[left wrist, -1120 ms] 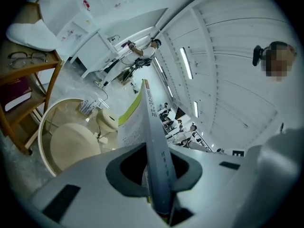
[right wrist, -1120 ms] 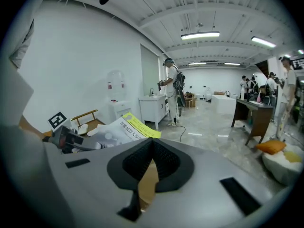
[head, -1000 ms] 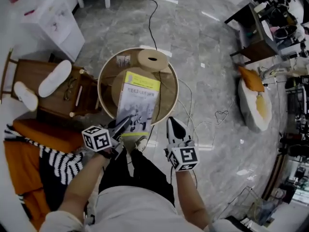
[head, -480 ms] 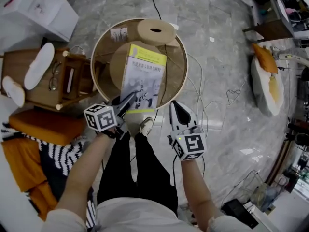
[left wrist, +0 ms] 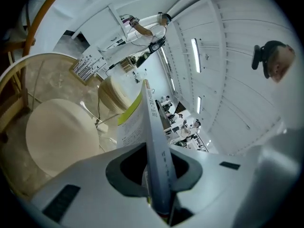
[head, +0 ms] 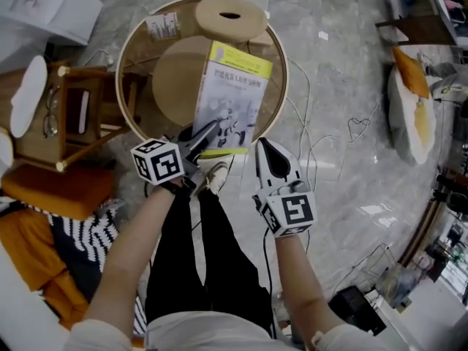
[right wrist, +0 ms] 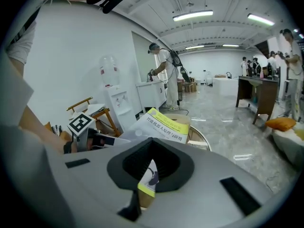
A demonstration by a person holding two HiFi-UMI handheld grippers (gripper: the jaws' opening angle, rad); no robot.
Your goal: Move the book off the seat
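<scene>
While left gripper (head: 213,129) clamps it, one book (head: 235,86)

Straight ahead at 12 o'clock, the round glass table with a wooden rim (head: 286,82) fills the way. A round pale wooden seat (head: 175,75) shows inside the rim. A tan round stool with a hole in its top (head: 229,18) stands at the far edge. The yellow and white book (head: 234,97) hangs over the glass, pinched in the left gripper (head: 210,131). At 9 o'clock a brown wooden rack (head: 80,115) stands just beside the table. From 1 to 4 o'clock the grey stone floor (head: 344,57) is open, with only thin white wires (head: 307,115) lying on it.
</scene>
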